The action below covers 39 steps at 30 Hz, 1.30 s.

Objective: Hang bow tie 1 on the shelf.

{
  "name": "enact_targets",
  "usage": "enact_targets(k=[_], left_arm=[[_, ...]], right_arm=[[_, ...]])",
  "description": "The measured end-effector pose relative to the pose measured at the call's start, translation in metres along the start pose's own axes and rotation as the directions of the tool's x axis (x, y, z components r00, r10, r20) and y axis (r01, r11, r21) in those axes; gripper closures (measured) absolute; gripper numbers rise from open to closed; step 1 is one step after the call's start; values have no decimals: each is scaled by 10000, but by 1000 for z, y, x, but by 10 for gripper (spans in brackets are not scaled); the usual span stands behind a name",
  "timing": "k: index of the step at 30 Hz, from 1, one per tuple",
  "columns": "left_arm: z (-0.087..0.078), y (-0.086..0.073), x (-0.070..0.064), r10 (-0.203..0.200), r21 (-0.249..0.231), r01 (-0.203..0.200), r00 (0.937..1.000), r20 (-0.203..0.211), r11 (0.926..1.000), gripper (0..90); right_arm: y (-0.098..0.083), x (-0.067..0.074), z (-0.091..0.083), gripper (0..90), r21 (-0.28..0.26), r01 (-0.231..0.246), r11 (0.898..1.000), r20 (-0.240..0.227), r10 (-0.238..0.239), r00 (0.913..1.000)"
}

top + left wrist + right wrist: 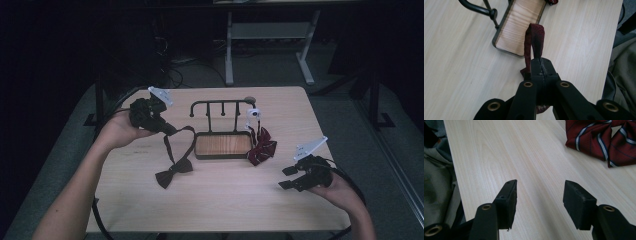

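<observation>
A dark bow tie [172,173] lies on the wooden table left of a small rack with a wooden tray base [223,145]. Its strap [181,134] rises in a loop to my left gripper [172,131], which is shut on it above the table. In the left gripper view the dark red strap [535,37] arches up out of the closed jaws of the left gripper [541,62], with the tray [520,25] beyond. My right gripper [286,178] hovers open near the table's right front, with nothing between its jaws. The right gripper [539,192] faces bare table.
A red striped bow tie [261,148] lies against the tray's right side and appears as the striped bow tie [594,140] at the top right. The rack's black hook bar [222,103] stands behind the tray, with a small white object [253,114] at its right end. A desk frame [270,35] stands behind.
</observation>
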State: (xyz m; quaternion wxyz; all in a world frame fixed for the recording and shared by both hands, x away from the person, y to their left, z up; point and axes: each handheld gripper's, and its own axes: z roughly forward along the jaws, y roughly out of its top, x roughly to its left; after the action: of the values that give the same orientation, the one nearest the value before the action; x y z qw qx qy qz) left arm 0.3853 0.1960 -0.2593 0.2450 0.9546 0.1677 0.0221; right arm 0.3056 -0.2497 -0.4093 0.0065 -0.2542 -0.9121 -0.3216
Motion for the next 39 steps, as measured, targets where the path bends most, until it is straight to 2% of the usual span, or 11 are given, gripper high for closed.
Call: enact_targets(k=[5,15,39], left_arm=[[0,7,4,57,74,-57,10000,-5,10000,900],[-2,10,13,-52,73,51,10000,41,10000,900],[-6,26,25,-46,294,47,10000,-35,9996,900]], right_arm=[[-1,0,-1,445,-30,-33,10000,43,33,10000],[-1,0,-2,445,-29,-88,10000,-1,88,10000],[-2,-1,-6,445,-132,-32,9999,85,33,10000]])
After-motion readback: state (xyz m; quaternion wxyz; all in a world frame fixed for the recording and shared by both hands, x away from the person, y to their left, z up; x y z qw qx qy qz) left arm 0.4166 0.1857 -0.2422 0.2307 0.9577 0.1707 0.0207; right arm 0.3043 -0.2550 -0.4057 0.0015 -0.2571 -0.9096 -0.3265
